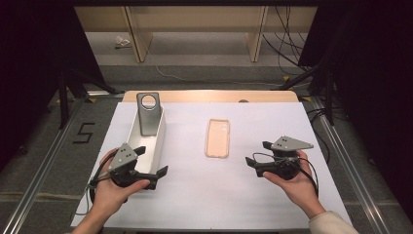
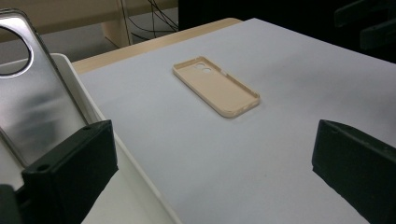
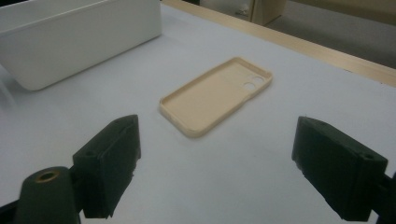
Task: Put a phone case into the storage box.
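Note:
A beige phone case point(image 1: 217, 138) lies open side up in the middle of the white table cover point(image 1: 195, 195). A grey clear-backed phone case point(image 1: 148, 113) leans upright in the far end of a white bin point(image 1: 159, 141) at the left. My left gripper point(image 1: 150, 162) is open at the bin's near end, one jaw over the bin, nothing between them. My right gripper point(image 1: 259, 153) is open, empty, right of the beige case. The left gripper view has the beige case point(image 2: 215, 86) ahead and the grey case point(image 2: 28, 102) at left. The right gripper view faces the beige case point(image 3: 217, 95).
The table's wooden far edge point(image 1: 209, 96) runs behind the cover. Cables point(image 1: 287, 44) and wooden shelf legs point(image 1: 139, 39) stand on the floor beyond. Metal rails point(image 1: 341, 146) flank the table. The white bin point(image 3: 79, 37) sits far left in the right gripper view.

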